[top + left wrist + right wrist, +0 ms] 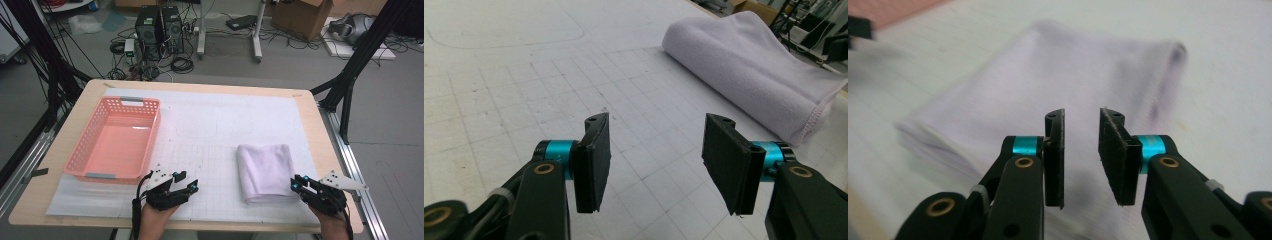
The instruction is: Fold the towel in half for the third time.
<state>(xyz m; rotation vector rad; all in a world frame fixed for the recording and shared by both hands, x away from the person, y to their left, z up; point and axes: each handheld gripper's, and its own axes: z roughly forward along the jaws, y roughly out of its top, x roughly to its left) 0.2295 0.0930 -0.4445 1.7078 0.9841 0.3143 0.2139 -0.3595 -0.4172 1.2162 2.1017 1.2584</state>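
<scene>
A folded white towel (pixel 265 170) lies on the white grid mat (pixel 210 130), right of the middle. My right gripper (pixel 296 182) hovers at the towel's near right corner, pointing left at it. In the right gripper view the jaws (pixel 1082 140) stand a narrow gap apart with nothing between them, and the blurred towel (pixel 1048 75) lies just beyond. My left gripper (pixel 186 181) rests near the front edge, left of the towel. It is open (pixel 654 150) over bare mat, with the towel (pixel 749 65) off to its upper right.
A pink plastic basket (pixel 80 150) sits empty on the left of the table, just beyond the left gripper. The wooden table edge (pixel 320 130) runs close to the right of the towel. Black frame legs and cables stand on the floor around the table.
</scene>
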